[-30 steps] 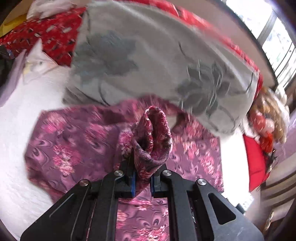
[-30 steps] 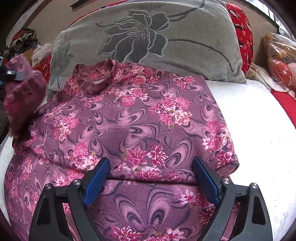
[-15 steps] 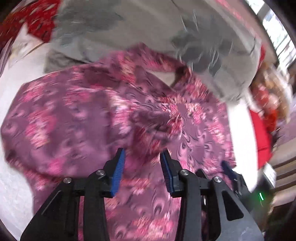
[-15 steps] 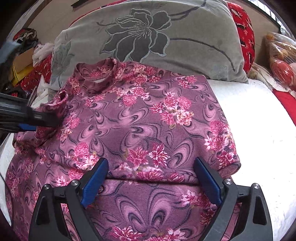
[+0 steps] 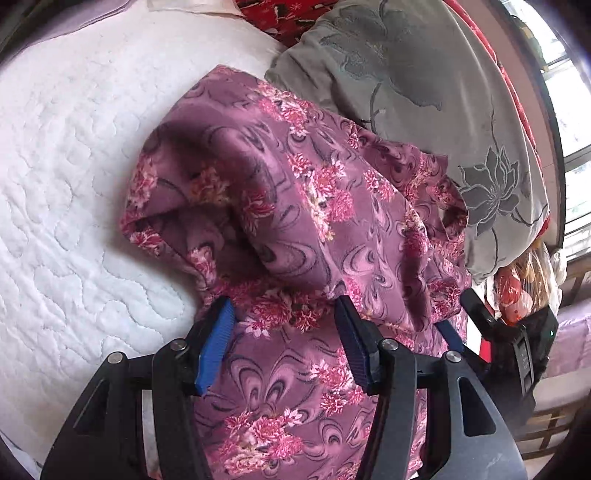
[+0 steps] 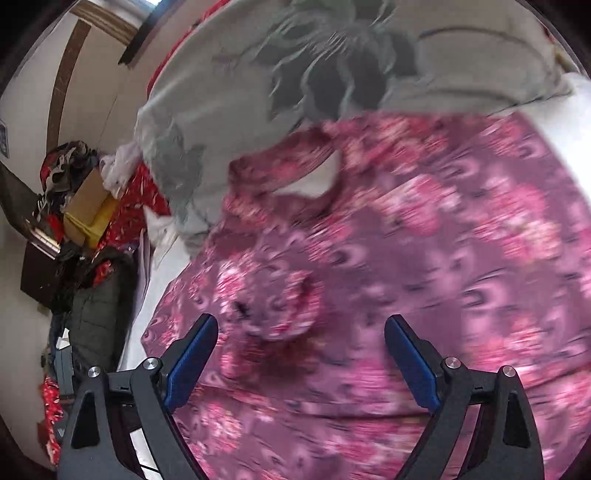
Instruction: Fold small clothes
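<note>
A purple top with pink flowers (image 5: 332, 221) lies on the white quilted bed (image 5: 74, 184), its sleeve folded across the body. My left gripper (image 5: 284, 306) hovers low over the top's left side; its jaws are opening and the cloth lies beneath them, unpinched. In the right wrist view the top (image 6: 424, 258) is blurred, with the neck opening (image 6: 310, 181) at the far end and the sleeve cuff (image 6: 273, 306) just ahead of the fingers. My right gripper (image 6: 301, 325) is wide, closing slightly, with nothing pressed between its pads. It also shows in the left wrist view as the right gripper (image 5: 480, 317).
A grey pillow with dark flowers (image 5: 424, 92) lies against the top's collar end, red patterned bedding (image 5: 288, 14) behind it. A plastic bag (image 5: 524, 280) sits at the right. Beside the bed's left edge stand a cardboard box (image 6: 85, 206) and piled dark clothes (image 6: 92, 306).
My left gripper let go of the sleeve cuff it was holding up, and the sleeve now lies on the top. It dropped lower and shifted. My right gripper swung left and rolled.
</note>
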### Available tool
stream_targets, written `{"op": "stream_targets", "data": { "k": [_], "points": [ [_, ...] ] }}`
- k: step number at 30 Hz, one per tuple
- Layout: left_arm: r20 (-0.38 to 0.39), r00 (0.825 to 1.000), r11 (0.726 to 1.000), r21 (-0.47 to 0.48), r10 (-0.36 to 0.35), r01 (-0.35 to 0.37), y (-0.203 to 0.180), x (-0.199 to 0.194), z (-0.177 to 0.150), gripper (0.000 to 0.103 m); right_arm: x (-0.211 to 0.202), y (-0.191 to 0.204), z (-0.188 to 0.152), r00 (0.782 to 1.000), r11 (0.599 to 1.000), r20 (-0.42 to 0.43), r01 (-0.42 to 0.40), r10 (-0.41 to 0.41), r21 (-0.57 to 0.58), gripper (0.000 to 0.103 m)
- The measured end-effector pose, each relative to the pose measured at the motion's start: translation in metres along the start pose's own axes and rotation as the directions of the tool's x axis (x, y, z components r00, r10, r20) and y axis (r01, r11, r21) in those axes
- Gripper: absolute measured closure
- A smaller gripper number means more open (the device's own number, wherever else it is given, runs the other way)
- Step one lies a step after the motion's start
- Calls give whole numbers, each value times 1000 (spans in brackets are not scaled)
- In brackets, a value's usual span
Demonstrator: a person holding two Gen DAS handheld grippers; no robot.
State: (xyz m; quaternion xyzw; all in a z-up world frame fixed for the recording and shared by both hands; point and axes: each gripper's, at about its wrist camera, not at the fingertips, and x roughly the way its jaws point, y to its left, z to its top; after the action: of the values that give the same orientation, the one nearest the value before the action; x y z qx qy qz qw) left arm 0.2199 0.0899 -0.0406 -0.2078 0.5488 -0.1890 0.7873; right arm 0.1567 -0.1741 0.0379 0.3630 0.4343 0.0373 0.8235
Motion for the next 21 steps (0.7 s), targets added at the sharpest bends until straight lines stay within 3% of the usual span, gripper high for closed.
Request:
{"op": "stream_targets", "data": {
  "k": [1,2,3,5,13,21],
  "points": [
    [0,1000,1000,4,1,-1,0,0,0,48,7,5,-1,1000,1000,-13,-5,5,-1,14],
    [-1,1000,1000,3,-1,1,0,1,0,48,10,8,-3,1000,1000,-20,-3,3,-4,27],
    [-1,1000,1000,-3,-8,8,1,0,0,48,12,12,-4,1000,1000,-24,3,-4,-15,54],
    [-3,1000,1000,-12,-22,22,1,1,1,48,16,17,-4,998,999,-54,-11,9,-33,92],
    [-3,1000,1000,-18,-23,23,4,-4,0,48,-43,1,11,995,997,90,-32,39,-73,93],
    [-15,1000,1000,-14,-8,8,0,-4,-2,48,-93,-66,20,983,996,159,86,-88,24,93]
  ]
}}
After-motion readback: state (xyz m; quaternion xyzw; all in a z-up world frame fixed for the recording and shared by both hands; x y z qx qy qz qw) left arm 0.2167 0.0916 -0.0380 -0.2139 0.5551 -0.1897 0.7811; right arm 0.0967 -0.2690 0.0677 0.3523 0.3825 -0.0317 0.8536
